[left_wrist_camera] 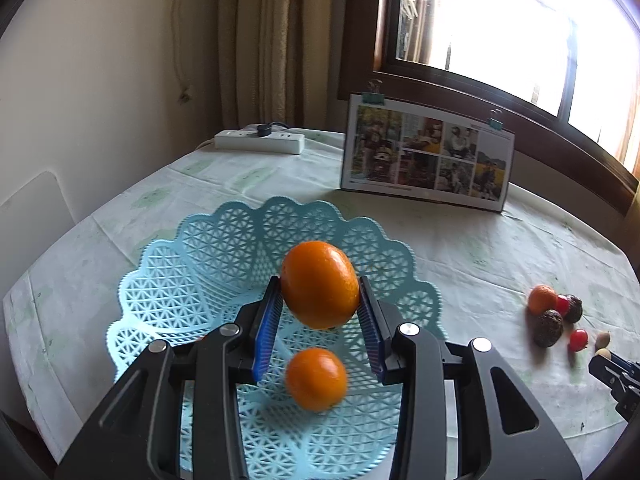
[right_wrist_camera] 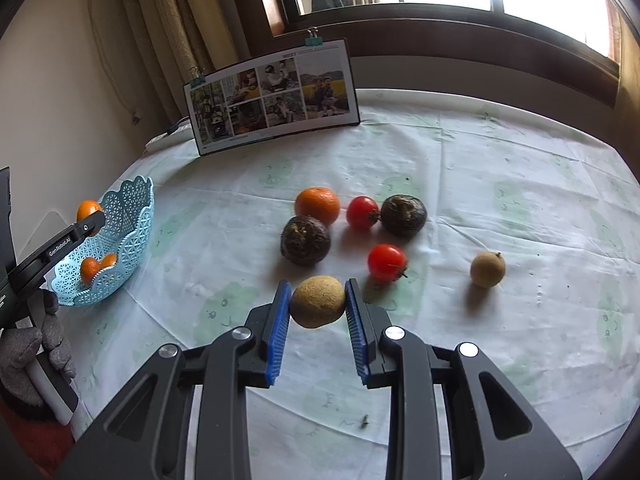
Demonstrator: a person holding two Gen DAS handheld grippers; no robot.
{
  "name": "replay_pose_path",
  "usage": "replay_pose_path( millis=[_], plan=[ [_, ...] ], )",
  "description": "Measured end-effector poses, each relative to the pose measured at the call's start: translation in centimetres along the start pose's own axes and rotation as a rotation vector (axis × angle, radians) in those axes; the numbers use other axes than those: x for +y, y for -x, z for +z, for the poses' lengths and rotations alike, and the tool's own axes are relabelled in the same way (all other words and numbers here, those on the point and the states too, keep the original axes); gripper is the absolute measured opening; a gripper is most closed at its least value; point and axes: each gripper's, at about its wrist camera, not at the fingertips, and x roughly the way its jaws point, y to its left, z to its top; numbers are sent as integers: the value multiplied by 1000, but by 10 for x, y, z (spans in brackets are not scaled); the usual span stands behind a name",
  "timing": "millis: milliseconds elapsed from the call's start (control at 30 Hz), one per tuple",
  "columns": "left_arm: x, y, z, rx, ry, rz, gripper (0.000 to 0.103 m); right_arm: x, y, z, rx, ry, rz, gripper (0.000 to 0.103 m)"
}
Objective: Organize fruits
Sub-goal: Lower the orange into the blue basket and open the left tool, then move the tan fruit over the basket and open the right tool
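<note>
1. Two hand-held grippers are in use: the left hand-held gripper [left_wrist_camera: 320,300] clamps an orange [left_wrist_camera: 320,284] between its blue pads, held above the blue basket [left_wrist_camera: 224,248].
2. Below that hand-held gripper, inside the basket, lies a smaller orange [left_wrist_camera: 316,378]; the right wrist view shows two oranges through the basket [right_wrist_camera: 120,240] wall.
3. The right hand-held gripper [right_wrist_camera: 318,306] has both pads pressed against a tan longan [right_wrist_camera: 318,301], just above the counter [right_wrist_camera: 500,360].
4. Ahead of the right hand-held gripper lie a mandarin [right_wrist_camera: 318,205], two dark fruits [right_wrist_camera: 305,240] [right_wrist_camera: 403,210] and two tomatoes [right_wrist_camera: 362,212] [right_wrist_camera: 386,262], close together.
5. A second longan [right_wrist_camera: 487,269] lies apart, to the right of that hand-held gripper.
6. Beyond the fruit a photo board [right_wrist_camera: 272,98] stands on the counter, well away from both hand-held grippers; a power strip [left_wrist_camera: 259,142] lies far ahead of the left one.
7. A gloved hand [right_wrist_camera: 36,344] shows at the left edge of the right wrist view.
</note>
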Motion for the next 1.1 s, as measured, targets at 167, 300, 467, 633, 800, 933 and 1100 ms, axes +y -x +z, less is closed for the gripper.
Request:
replay_pose_path(
  millis=[167,300,467,633,800,933,1100],
  plan=[
    [24,8,4,-59,65,65,87,18,-3,4,1,31,21,28],
    [42,8,6,-64,90,91,87,36,-6,8,-1,59,43,28],
    [62,8,2,-57,120,115,87,67,-9,15,-4,109,90,28],
    [77,9,-2,-57,133,131,87,107,-12,24,-12,178,152,28],
    [90,11,-5,-51,145,140,87,146,-19,33,-18,223,212,28],
    [96,12,-8,-45,151,141,89,174,-32,39,-7,253,246,28],
    [101,14,-9,-42,155,141,96,193,-46,43,15,262,259,28]
  ],
)
